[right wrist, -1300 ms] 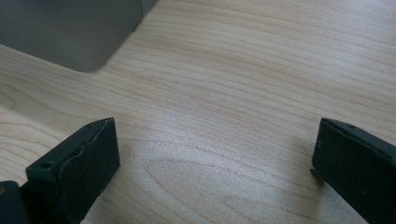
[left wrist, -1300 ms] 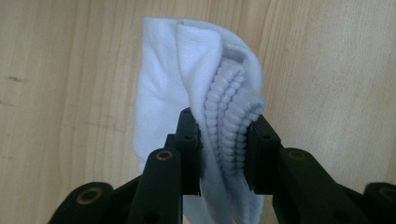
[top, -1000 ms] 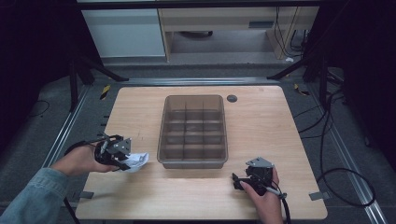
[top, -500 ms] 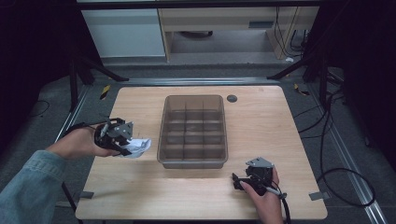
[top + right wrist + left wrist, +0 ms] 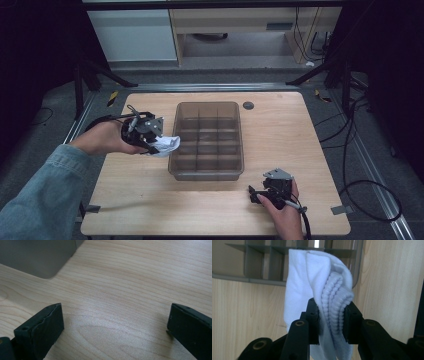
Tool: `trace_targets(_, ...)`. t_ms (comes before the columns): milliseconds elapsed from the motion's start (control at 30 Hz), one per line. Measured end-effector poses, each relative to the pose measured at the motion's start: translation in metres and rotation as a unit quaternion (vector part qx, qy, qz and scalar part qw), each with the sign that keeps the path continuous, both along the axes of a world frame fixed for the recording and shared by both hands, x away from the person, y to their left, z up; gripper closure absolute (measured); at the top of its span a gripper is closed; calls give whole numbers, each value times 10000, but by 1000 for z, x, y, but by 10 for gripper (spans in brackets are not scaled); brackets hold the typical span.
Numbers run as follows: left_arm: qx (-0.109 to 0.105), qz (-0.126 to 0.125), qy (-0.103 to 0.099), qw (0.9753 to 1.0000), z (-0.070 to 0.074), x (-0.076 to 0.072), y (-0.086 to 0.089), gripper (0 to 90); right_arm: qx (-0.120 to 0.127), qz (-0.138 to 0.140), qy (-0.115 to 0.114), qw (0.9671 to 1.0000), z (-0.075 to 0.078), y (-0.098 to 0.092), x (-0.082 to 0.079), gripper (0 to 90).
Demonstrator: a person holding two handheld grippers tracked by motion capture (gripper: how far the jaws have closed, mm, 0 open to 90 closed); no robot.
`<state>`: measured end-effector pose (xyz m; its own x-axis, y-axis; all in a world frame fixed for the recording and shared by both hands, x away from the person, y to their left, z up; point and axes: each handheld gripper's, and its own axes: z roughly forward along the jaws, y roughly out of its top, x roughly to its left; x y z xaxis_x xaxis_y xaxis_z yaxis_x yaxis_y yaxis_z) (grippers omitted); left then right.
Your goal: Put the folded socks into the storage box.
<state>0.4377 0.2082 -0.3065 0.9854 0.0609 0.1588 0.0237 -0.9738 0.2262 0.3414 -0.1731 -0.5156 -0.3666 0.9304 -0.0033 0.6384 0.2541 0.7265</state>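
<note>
sock [image 5: 312, 287]: white, ribbed cuff
organizer tray [image 5: 207, 170]: smoky translucent grey
counter [image 5: 280, 130]: pale wood grain
claws: black
sleeve [image 5: 35, 200]: blue denim

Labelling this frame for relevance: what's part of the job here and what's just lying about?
Part of the job:
- left gripper, shut on the white sock
- divided grey bin, right beside the sock

Lying about:
- right gripper, open, empty, resting low over the table
- small dark disc on the table behind the bin
</note>
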Motion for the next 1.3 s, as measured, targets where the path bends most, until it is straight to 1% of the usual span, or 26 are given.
trace_targets(67,81,-54,-19,10000,-2,2,-9,696,-2,7,-2,10000,0,0,0,9)
trace_targets(100,81,-54,-19,10000,-2,2,-9,696,-2,7,-2,10000,0,0,0,9)
trace_targets(133,67,-31,7,10000,-5,6,-14,696,-1,18,-3,10000,0,0,0,9)
trace_targets(233,29,-31,48,10000,-7,7,-19,696,-3,22,-2,10000,0,0,0,9)
trace_targets(300,107,-61,66,9999,-10,7,-24,696,-4,24,-4,10000,0,0,0,9)
trace_targets(333,107,-61,66,9999,-10,7,-24,696,-4,24,-4,10000,0,0,0,9)
trace_targets(367,170,-86,90,9998,-11,9,-27,696,-2,24,-2,10000,0,0,0,9)
trace_targets(467,117,-88,102,9998,-11,10,-31,696,-1,23,0,10000,0,0,0,9)
trace_targets(567,159,-114,81,9998,-11,8,-37,696,-5,24,-2,10000,0,0,0,9)
trace_targets(633,150,-133,69,9998,-11,7,-39,695,-3,24,-2,10000,0,0,0,9)
trace_targets(733,105,-167,96,9998,-11,7,-44,694,-4,24,-2,10000,0,0,0,9)
trace_targets(800,137,-190,106,9997,-12,6,-51,694,-3,23,-2,10000,0,0,0,9)
trace_targets(867,139,-220,93,9996,-12,6,-52,693,-4,24,-1,10000,0,0,0,9)
trace_targets(933,104,-243,102,9996,-13,6,-57,693,-3,23,-1,10000,0,0,0,9)
trace_targets(1000,151,-241,138,9995,-15,6,-61,693,-3,24,-2,10000,0,0,0,9)
trace_targets(1067,164,-244,140,9995,-16,6,-62,693,-1,25,-3,10000,0,0,0,9)
trace_targets(1167,120,-260,160,9995,-16,5,-66,693,-4,30,-2,10000,0,0,0,9)
trace_targets(1300,185,-291,189,9992,-21,4,-71,691,-5,34,-2,10000,0,0,0,9)
